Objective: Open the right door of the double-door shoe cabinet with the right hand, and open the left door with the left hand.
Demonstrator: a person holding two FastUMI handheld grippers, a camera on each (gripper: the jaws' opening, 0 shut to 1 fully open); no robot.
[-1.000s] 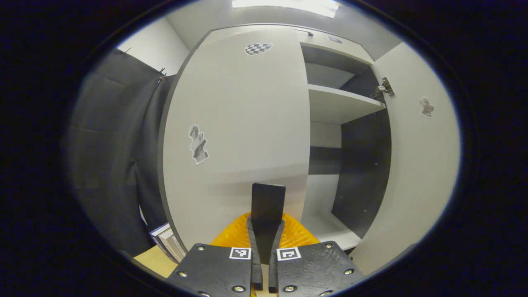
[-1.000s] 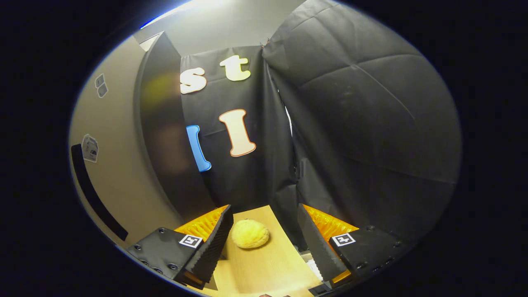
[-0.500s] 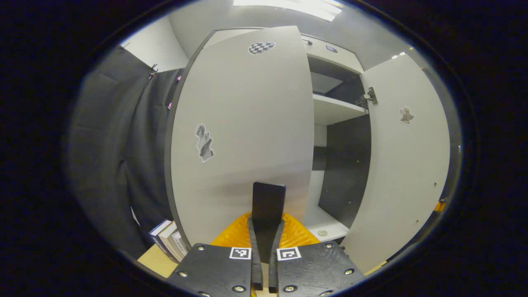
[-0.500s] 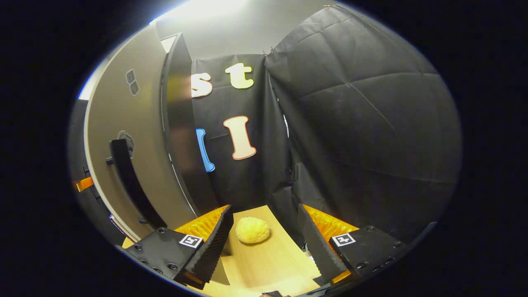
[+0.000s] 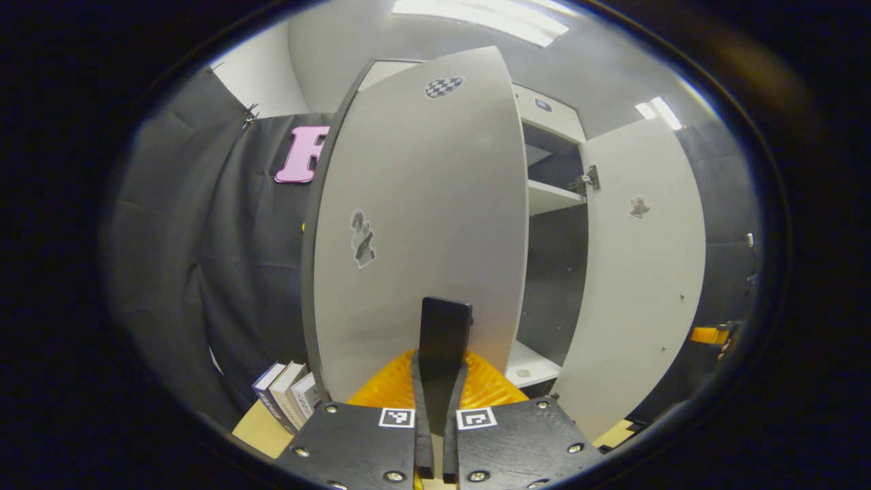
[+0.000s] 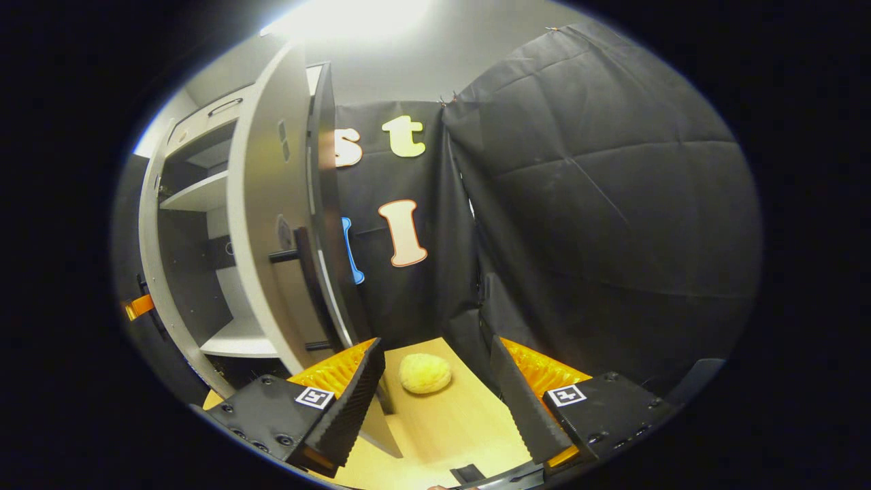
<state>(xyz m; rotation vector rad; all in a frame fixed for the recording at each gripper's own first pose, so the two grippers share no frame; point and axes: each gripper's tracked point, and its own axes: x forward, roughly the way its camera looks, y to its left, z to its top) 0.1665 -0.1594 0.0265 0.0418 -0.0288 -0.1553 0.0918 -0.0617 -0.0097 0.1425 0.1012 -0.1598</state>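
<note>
The left gripper (image 5: 442,381) clamps the left door's (image 5: 422,224) dark handle (image 5: 444,333), to swing it outward. The right gripper (image 6: 435,395) gapes, empty; the right door (image 5: 643,272) stands wide.

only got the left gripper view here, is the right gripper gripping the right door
Observer: No. The right gripper is open with nothing between its fingers; the white right cabinet door stands open to its left.
Operator: so whats in front of it
Observer: A round yellow lump lying on the light wooden table, just beyond the fingertips.
Operator: can you see that doors handle
Observer: Yes, a black bar handle on the door's outer face, apart from the gripper.
</note>
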